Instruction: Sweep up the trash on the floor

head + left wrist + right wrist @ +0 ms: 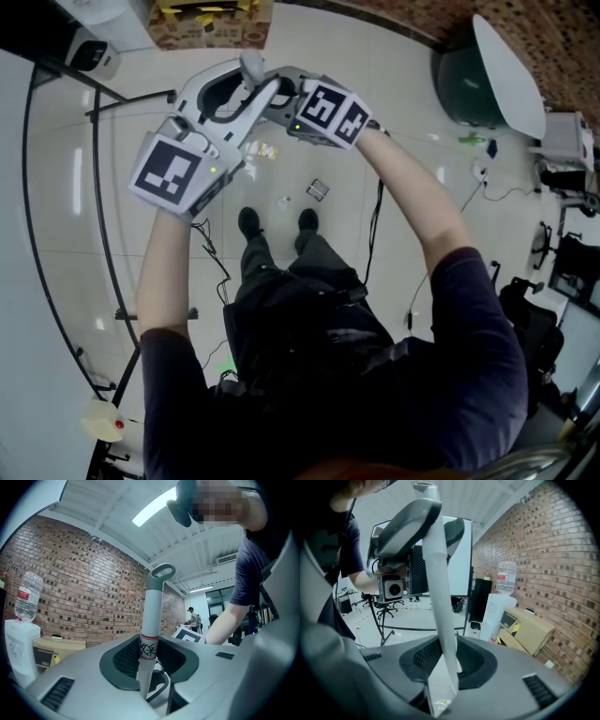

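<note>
A long white handle (152, 616) with a grey loop at its top and a red band stands upright between both grippers. My left gripper (242, 98) is shut on it, and the pads (125, 656) press its sides just below the red band. My right gripper (274, 99) is shut on the same handle (440, 602), lower down. In the right gripper view the left gripper (410, 522) shows above, clamped on the shaft. Small bits of trash (317, 189) lie on the pale floor ahead of the person's shoes (249, 223). The handle's lower end is hidden.
A cardboard box (211, 23) sits at the far wall and a green bin with a white lid (473, 80) at the right. Black stand legs (94, 122) and cables (377, 220) cross the floor. A water dispenser (499, 613) stands by the brick wall.
</note>
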The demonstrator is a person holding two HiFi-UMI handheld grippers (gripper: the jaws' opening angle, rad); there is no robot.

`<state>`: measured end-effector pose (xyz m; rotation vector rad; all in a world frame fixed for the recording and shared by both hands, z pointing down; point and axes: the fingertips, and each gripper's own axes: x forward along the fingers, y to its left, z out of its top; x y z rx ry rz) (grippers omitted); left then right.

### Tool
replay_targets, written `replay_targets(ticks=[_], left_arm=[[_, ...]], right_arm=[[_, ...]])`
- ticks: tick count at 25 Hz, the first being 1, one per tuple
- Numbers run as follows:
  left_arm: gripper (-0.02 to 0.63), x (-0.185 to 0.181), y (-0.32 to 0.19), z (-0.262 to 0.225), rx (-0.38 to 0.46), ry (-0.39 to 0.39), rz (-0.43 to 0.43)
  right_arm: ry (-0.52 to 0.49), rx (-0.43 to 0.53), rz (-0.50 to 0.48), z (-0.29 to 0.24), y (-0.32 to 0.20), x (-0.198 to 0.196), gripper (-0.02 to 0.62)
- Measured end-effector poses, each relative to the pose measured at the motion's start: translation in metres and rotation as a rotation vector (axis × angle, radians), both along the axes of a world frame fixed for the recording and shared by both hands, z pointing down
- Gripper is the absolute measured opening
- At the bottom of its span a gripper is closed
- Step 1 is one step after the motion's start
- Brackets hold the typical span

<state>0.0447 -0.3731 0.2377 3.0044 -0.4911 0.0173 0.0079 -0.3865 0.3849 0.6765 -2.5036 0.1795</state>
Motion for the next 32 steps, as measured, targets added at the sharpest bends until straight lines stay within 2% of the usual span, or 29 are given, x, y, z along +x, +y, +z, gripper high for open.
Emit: replay_targets(ticks=[6,12,19,24,27,32], left_arm=[[0.098,0.009,0.002,0.015,0.019,-0.052,-0.064],[0.098,0.007,-0.001,0.053,-0.009,-0.094,-0.143],[0.098,0.001,-0.002,0.116,-0.084,-0.125,-0.184],[0.1,-0.002,-0.009,0.157,-0.158,-0.091,-0.226],[0.1,-0.006,-0.009,0.171,-0.163,-0.102,-0.237],[0.1,-0.005,0.008,0.197,-0.145,-0.16,-0.203]], right_arm=[[-0.046,0.004,-0.077,0.014,0.002,0.002,0.114],[-0.024,-0.012,-0.154,0.049,0.002,0.001,0.114],[0.046,-0.037,-0.126,0.112,0.001,0.001,0.114],[0.083,-0.027,-0.077,0.152,-0.005,0.004,0.11],[0.091,-0.017,-0.069,0.168,-0.004,0.001,0.109],[0.111,-0.026,-0.095,0.193,0.01,-0.005,0.109]])
